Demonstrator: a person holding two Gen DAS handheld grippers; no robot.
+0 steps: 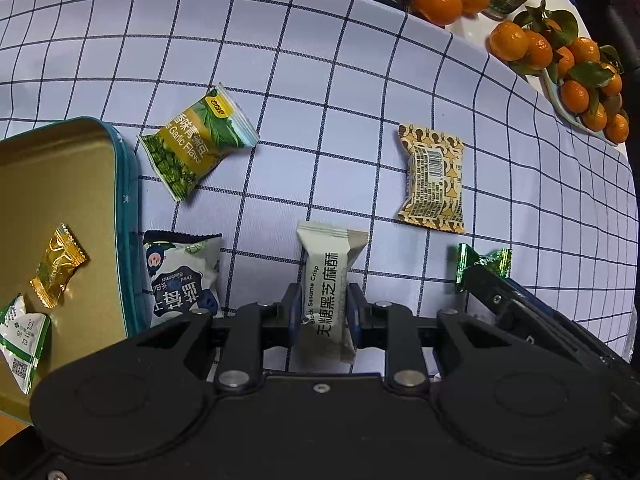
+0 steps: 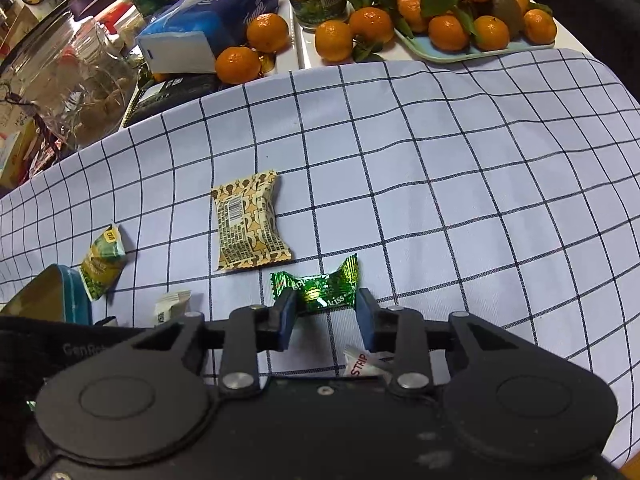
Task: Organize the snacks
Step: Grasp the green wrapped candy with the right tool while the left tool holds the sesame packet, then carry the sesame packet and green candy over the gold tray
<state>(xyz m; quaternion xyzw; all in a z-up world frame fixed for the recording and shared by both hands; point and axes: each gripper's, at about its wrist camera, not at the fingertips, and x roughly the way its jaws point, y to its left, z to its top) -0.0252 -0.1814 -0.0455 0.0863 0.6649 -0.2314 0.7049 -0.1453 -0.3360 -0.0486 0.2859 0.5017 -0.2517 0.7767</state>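
Grey sesame-crisp bar (image 1: 328, 292) lies lengthwise near green foil candy (image 2: 320, 290) on checked cloth.

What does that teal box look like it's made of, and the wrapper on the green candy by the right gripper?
The teal box looks like painted metal tin: its gold inside has a smooth brushed sheen and a rolled rim. The green candy wrapper seems to be metallised foil or plastic film, going by its bright glints and crimped, twisted ends; which one I cannot tell.
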